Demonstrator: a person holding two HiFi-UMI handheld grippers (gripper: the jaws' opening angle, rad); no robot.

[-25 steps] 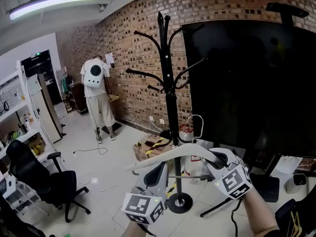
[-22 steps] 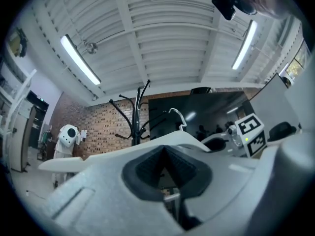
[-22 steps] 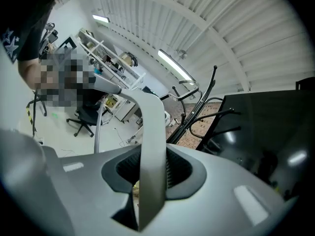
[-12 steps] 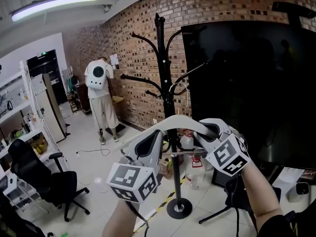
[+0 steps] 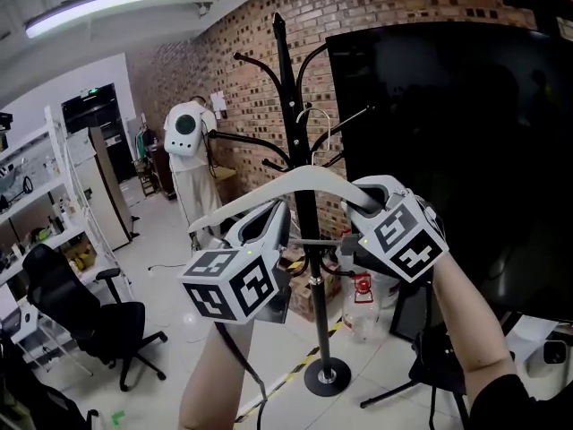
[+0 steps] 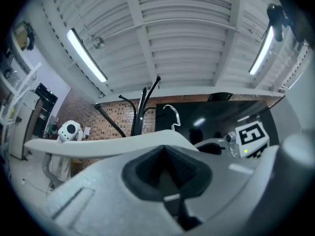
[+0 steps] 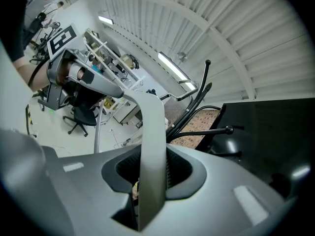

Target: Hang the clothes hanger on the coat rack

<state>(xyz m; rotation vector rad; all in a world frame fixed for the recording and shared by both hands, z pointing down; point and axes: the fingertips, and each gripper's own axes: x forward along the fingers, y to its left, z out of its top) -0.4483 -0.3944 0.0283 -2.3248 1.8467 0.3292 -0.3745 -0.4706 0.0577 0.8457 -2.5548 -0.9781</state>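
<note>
While the clothes hanger [image 5: 304,179] was held up in front of the coat rack [image 5: 309,240], its right arm clamped in the right gripper [image 5: 358,202] and the left gripper [image 5: 269,215] merely propping the other arm with closed jaws, I feared a bump against the rack could tip it off that unclamped side.

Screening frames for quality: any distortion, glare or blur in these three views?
Head view: evenly lit and sharp, though the ceiling tube light is blown out. Left gripper view: strong fisheye with dark corners, and the strip lights flare. Right gripper view: same fisheye; the near clothes hanger looks soft.
</note>
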